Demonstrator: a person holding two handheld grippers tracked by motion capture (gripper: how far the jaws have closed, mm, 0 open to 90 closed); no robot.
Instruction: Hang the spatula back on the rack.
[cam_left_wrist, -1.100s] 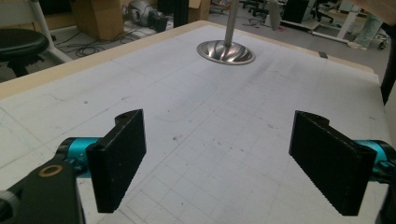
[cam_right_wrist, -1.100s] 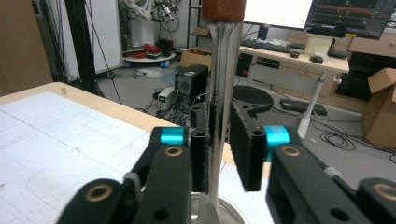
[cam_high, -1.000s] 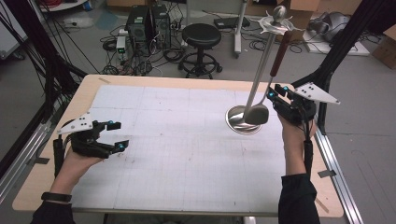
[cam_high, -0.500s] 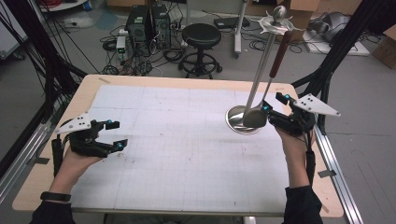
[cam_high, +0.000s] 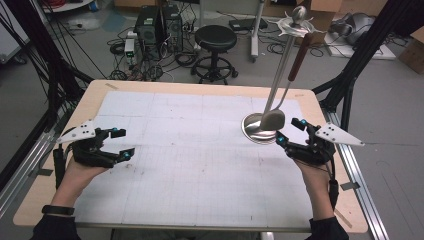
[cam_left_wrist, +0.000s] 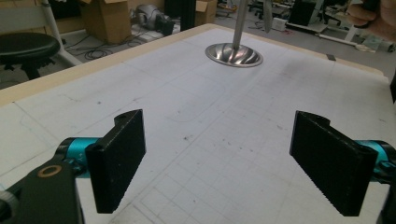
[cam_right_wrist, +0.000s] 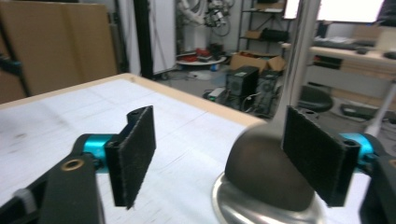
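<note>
I see a wide, bare stretch of table (cam_high: 200, 165) between my two grippers; a hand can sweep across it freely. The one obstacle stands at the far right: the utensil stand (cam_high: 259, 129), its round base on the surface and its pole rising tall. A ladle (cam_high: 274, 119) hangs there, its bowl low over the base. My right gripper (cam_high: 289, 131) sits just beside that base, so room there is tight.

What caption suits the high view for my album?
Open right hand-held gripper beside a brown-handled steel ladle hanging on a steel stand.
</note>
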